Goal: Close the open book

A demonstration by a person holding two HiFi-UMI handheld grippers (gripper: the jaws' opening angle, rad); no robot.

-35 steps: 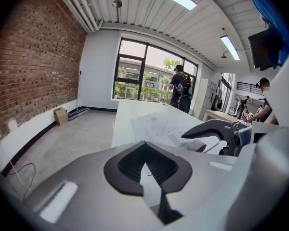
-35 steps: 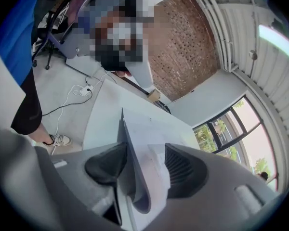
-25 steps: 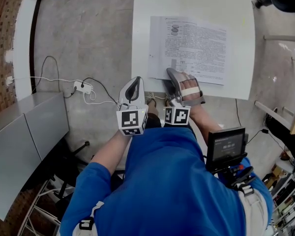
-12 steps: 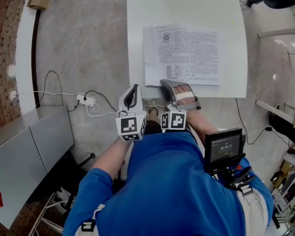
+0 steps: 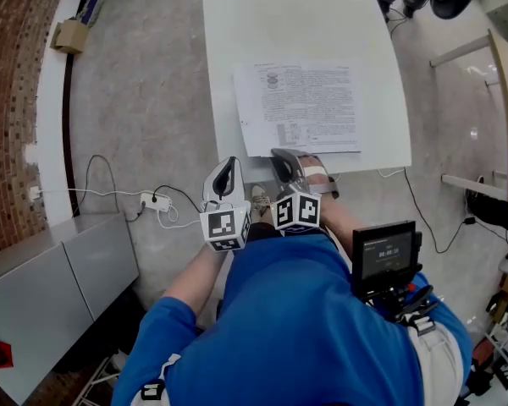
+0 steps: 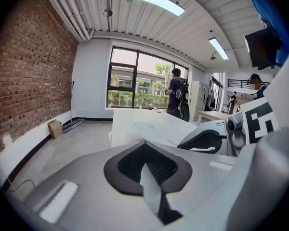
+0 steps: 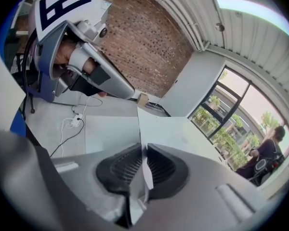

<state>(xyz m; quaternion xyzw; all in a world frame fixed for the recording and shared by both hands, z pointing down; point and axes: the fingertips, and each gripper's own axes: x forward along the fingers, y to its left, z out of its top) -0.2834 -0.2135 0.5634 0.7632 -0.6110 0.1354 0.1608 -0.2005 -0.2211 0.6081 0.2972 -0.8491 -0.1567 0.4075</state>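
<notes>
An open book with printed white pages lies flat on the white table, close to its near edge. My right gripper reaches over that edge to the book's bottom margin. Its jaws have just been closing. In the right gripper view the dark pads press on the thin white edge of a page standing between them. My left gripper hangs left of the table corner, over the floor. It is shut and holds nothing.
A power strip with white cables lies on the grey floor left of the table. Grey cabinets stand at the lower left, a cardboard box by the brick wall. A person stands far off by the window.
The right gripper's jaws stood wide over the book's bottom edge and have closed there. Both grippers have risen, and the table and book look smaller and farther off.
</notes>
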